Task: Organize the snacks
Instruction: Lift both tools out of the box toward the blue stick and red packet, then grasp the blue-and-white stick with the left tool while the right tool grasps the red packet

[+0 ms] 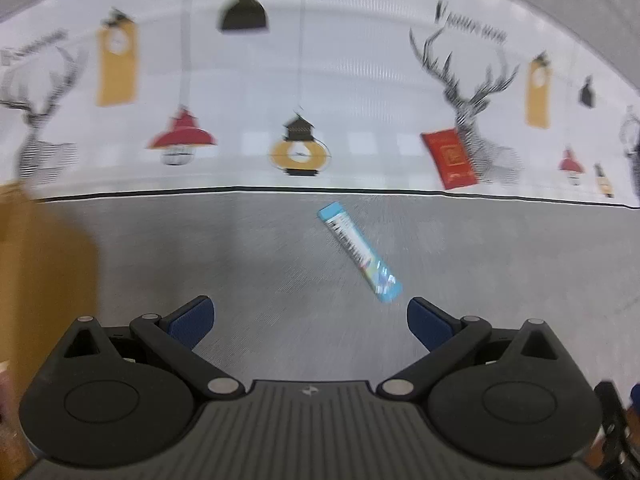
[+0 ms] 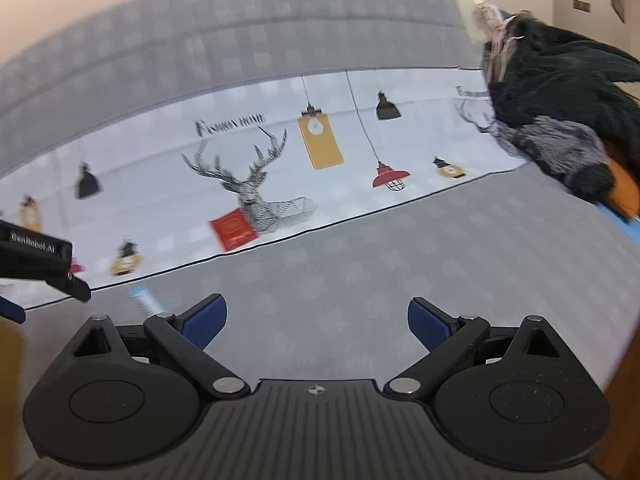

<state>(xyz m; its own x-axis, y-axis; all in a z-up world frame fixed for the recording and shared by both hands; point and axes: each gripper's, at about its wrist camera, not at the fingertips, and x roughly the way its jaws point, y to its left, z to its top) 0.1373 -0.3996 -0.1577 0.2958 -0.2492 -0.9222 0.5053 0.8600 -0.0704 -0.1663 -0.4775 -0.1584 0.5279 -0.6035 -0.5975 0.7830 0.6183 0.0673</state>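
Left gripper (image 1: 310, 320): jaws spread wide, blue pads (image 1: 191, 320) bare, nothing between them; it hovers over the grey bedspread (image 1: 200, 248)
Right gripper (image 2: 317, 322): jaws likewise wide apart, nothing held; grey cloth shows in the gap
Blue snack stick (image 1: 359, 253): lies flat on the grey bedspread, set diagonally, its far end close to the black seam where the grey cloth meets the printed sheet (image 1: 360, 92); its near end lies just ahead of the left gripper's right-hand pad, not touching it
Red packet (image 1: 450, 159): rests on the printed sheet near the seam, against the printed deer, well apart from both grippers
Brown box (image 1: 44, 264): blurred, at the left edge of the left wrist view
Dark furry garment (image 2: 560, 112): heaped at the right edge of the bed in the right wrist view
Image quality: both views motion-blurred; fine print on the packets cannot be read
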